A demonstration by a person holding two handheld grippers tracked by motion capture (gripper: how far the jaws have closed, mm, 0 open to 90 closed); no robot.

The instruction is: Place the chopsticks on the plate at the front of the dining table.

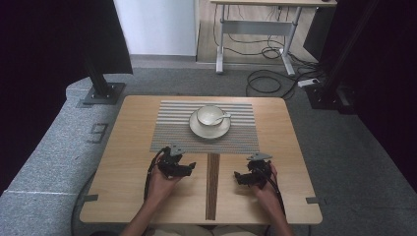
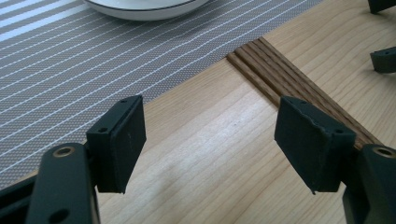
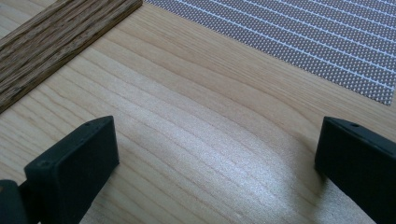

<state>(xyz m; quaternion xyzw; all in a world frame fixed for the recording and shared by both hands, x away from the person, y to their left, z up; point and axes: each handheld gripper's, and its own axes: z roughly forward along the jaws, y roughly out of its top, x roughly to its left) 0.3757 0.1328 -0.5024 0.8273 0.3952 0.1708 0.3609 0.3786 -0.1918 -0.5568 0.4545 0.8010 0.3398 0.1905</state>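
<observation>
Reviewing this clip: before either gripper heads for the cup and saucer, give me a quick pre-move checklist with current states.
1. Left gripper open, nothing held: ok.
2. Right gripper open, nothing held: ok.
3. White ceramic cup upright on white saucer: ok.
4. Saucer fully on grey striped placemat: ok.
5. White spoon resting in the cup, handle over the rim: ok.
6. Cup contents: cannot tell.

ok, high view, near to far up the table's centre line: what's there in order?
Dark wood strip → striped placemat → saucer with the cup on it → far table edge.
</observation>
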